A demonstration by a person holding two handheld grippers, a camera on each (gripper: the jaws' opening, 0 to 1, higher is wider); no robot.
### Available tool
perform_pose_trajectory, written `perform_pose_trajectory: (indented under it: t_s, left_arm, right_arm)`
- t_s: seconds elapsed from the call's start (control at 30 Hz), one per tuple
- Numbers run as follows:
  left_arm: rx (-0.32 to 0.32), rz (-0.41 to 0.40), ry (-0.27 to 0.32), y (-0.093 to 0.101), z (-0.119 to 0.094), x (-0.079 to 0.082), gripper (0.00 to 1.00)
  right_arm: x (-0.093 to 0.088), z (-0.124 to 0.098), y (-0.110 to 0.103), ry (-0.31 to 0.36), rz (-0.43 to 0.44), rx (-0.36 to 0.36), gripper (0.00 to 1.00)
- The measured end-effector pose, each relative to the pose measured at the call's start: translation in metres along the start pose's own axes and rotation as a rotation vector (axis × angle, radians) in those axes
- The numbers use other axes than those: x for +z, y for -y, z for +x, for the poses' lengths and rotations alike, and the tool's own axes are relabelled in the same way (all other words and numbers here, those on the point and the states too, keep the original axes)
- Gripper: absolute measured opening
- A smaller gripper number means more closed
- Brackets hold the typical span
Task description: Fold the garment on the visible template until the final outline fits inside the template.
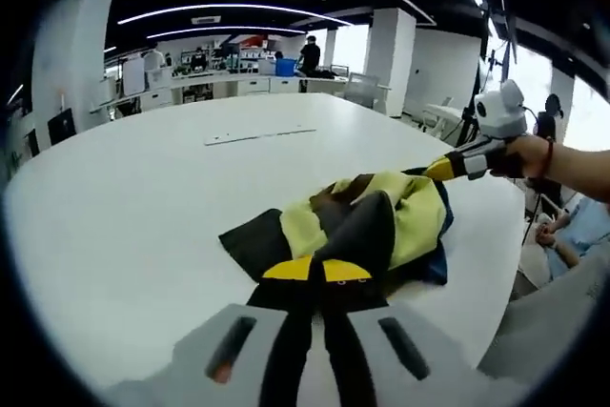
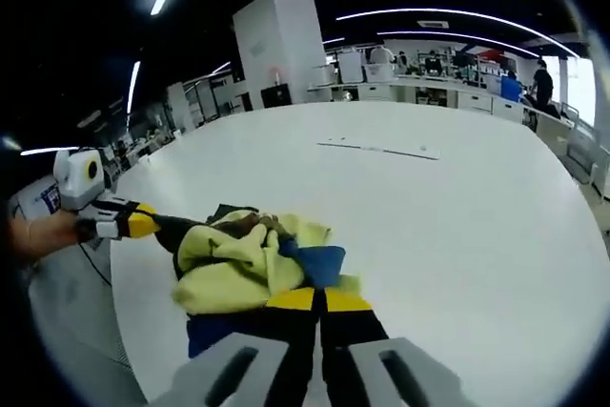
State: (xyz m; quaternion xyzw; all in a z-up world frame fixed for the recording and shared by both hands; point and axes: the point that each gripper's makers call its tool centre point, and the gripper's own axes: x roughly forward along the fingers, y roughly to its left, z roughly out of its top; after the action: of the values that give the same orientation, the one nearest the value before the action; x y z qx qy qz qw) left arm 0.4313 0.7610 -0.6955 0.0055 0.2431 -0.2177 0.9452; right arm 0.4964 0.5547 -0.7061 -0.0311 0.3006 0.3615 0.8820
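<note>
Soft yellow, black and blue garment [image 1: 367, 226] lies crumpled on smooth white table [image 1: 143, 216]. Left gripper [image 1: 317, 272] and right gripper [image 2: 317, 300] each clamp its cloth at opposite edges.

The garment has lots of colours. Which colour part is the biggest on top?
The pale yellow part of the garment is biggest on top, in both views. The blue patch is small beside it; the dark parts poke out at the edges.

L tool [image 1: 316, 272]: grey body, black jaws, yellow tips | R tool [image 2: 318, 300]: same | red wristband [image 1: 548, 156]
</note>
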Motion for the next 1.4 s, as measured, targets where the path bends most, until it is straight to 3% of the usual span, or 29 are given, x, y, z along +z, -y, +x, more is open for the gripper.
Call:
perform_pose_trajectory:
  t_s: [0.23,0.37,0.7,0.87,1.17,1.4]
  left_arm:
    - [0.015,0.016,0.024,-0.004,-0.005,0.018,0.00]
    - [0.044,0.025,0.062,-0.014,-0.011,0.036,0.00]
    - [0.085,0.005,0.103,-0.041,-0.014,0.068,0.00]
    - [0.099,0.032,0.132,-0.048,-0.011,0.090,0.00]
    - [0.137,0.055,0.206,-0.070,0.004,0.133,0.00]
    - [0.173,0.044,0.215,-0.092,0.025,0.148,0.00]
  right_arm:
    - [0.022,-0.009,-0.002,0.034,-0.044,-0.001,0.00]
    - [0.040,-0.019,0.002,0.071,-0.067,-0.018,0.00]
    - [0.072,-0.039,0.027,0.107,-0.118,-0.079,0.00]
    - [0.087,-0.044,0.042,0.119,-0.132,-0.107,0.00]
    - [0.119,-0.038,0.060,0.164,-0.127,-0.136,0.00]
    - [0.135,-0.022,0.081,0.188,-0.078,-0.159,0.00]
